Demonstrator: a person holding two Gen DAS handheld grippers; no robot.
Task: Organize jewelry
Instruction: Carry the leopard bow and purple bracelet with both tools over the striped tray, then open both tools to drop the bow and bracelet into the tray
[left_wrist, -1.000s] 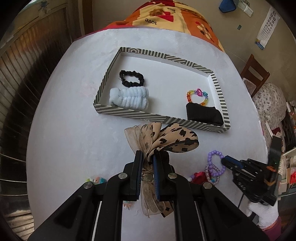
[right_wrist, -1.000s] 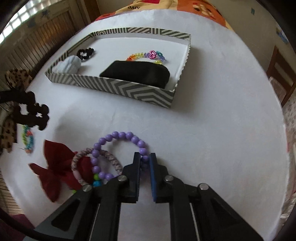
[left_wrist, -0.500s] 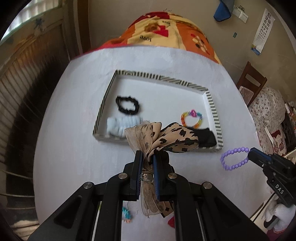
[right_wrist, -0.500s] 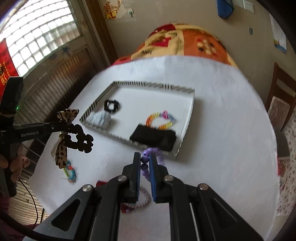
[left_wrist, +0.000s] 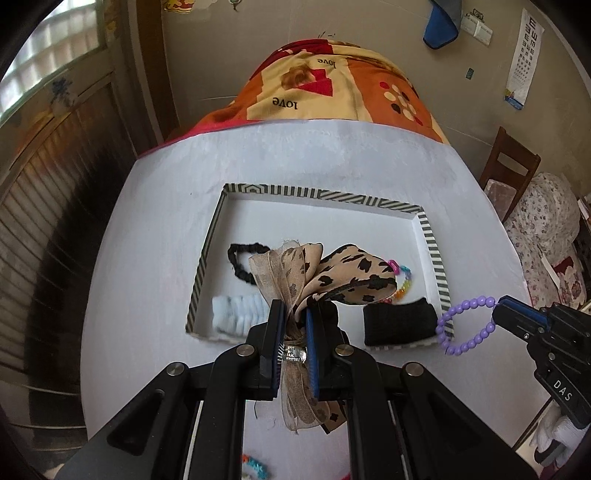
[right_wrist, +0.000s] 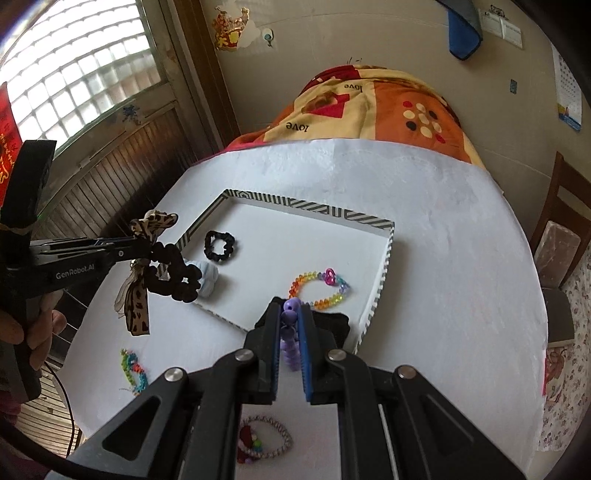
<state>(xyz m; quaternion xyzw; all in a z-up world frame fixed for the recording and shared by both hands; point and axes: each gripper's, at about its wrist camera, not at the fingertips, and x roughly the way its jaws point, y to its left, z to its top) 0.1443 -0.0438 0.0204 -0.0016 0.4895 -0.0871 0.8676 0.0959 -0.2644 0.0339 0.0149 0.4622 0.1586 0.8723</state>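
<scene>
Both claws are loaded and up over the near edge of the striped tray (left_wrist: 430, 236). The left claw (left_wrist: 293, 325) is clenched on the knot of the leopard-print bow (left_wrist: 332, 275), its loops fanning forward above the tray's near-left corner, tails dangling back toward the bench (left_wrist: 155, 266). The right claw (right_wrist: 288, 325) grips the purple bead bracelet (left_wrist: 467, 326), which hangs as an open loop just at the tray's near-right corner. Both claws pitch steeply downward, pointing into the tray. The open floor lies straight ahead of each, past the black pouch (right_wrist: 338, 323) and white scrunchie (left_wrist: 240, 312), so a short forward carry looks like the next call.
</scene>
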